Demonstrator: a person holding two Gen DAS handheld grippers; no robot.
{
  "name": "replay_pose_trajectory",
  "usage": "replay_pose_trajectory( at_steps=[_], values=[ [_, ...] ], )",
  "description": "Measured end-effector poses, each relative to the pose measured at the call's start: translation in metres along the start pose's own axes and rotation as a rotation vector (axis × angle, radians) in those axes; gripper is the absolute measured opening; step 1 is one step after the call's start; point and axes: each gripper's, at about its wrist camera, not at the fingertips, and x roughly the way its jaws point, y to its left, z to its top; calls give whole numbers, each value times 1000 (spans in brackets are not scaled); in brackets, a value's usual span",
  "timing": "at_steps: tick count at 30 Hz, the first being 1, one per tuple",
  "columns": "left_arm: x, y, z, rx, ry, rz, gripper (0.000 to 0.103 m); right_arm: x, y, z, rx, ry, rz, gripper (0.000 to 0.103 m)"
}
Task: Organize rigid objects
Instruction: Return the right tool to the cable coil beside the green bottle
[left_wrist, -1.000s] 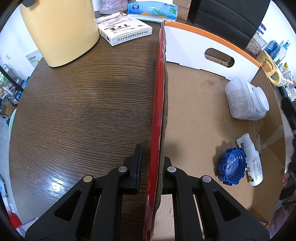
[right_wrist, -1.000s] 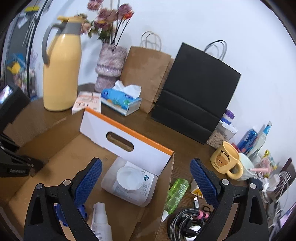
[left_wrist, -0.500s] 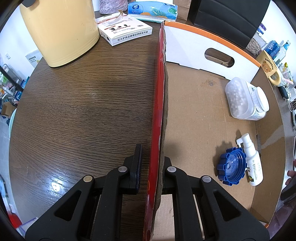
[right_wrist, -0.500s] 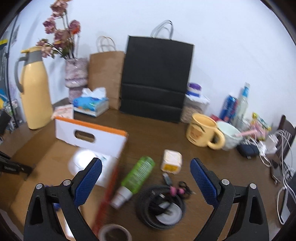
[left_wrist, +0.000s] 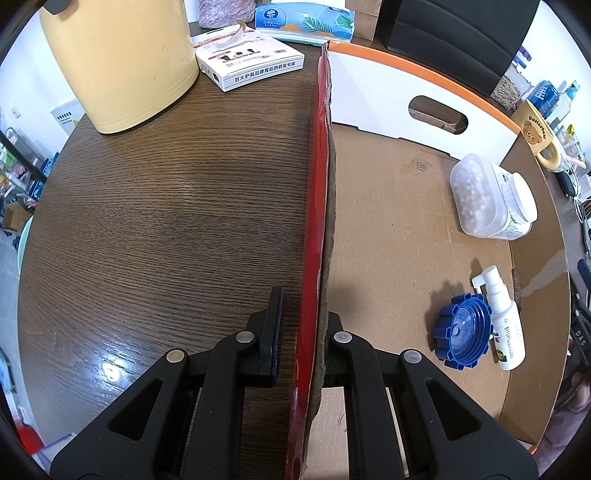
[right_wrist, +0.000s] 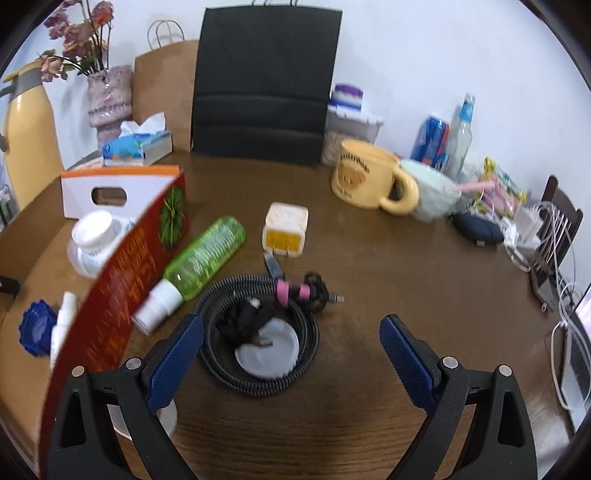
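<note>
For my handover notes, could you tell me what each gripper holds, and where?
The left gripper straddles the cardboard box side wall; grip unclear. The right gripper is open, empty.

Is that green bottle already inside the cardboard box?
No, the green bottle lies on its side on the wooden table, outside the red wall of the cardboard box.

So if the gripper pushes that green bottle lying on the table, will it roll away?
Probably. The green bottle is round and lies on its side on the smooth table, so a sideways nudge would likely roll it. It looks like clear, light plastic, so it should move easily. The box wall beside it might stop it.
</note>
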Motion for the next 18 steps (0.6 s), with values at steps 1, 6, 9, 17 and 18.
replay_pose_trajectory(
  at_steps=[1,6,9,17,18],
  values=[
    [0,0,0,0,0,0,7,2,-1,-2,4,10,6,99],
    [0,1,0,0,0,0,7,12,-1,-5,7,40,21,99],
    [0,0,0,0,0,0,7,13,-1,-5,6,34,2,99],
    [0,0,0,0,0,0,7,11,6,-2,-21,14,10,97],
    [0,0,0,0,0,0,7,11,8,-1,-30,9,14,93]
  ],
)
